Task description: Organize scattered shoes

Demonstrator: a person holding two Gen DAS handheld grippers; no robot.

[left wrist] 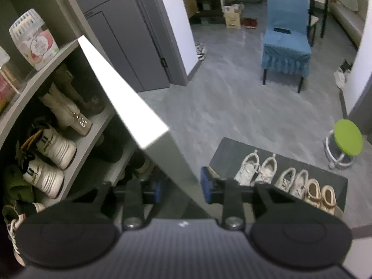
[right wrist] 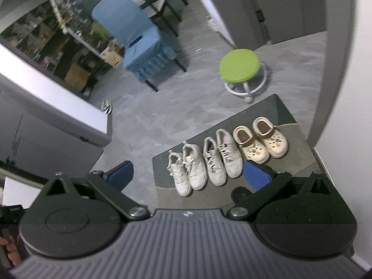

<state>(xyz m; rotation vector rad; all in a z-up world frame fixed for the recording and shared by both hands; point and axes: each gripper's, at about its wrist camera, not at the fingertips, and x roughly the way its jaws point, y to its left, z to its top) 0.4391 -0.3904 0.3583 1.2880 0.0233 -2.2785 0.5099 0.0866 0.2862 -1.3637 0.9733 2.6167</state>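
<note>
Three pairs stand in a row on a dark mat [right wrist: 279, 109]: white sneakers [right wrist: 187, 169], a second pair of white sneakers [right wrist: 222, 158] and cream clogs [right wrist: 260, 141]. My right gripper [right wrist: 188, 175] hangs high above them, open and holding nothing. In the left wrist view the same row shows as sneakers [left wrist: 255, 167], sneakers [left wrist: 293, 180] and clogs [left wrist: 320, 193] on the mat [left wrist: 232, 148]. My left gripper [left wrist: 182, 187] has its blue pads on either side of the free edge of the open cabinet door [left wrist: 181, 169], and seems shut on it.
The shoe cabinet's shelves [left wrist: 90, 139] hold white high-tops [left wrist: 55, 146], boots [left wrist: 69, 114] and other shoes; a freshener jar [left wrist: 34, 41] stands on top. A green stool [right wrist: 239, 65] and a blue chair [right wrist: 139, 37] stand on the grey floor. Loose shoes [left wrist: 201, 48] lie by the far wall.
</note>
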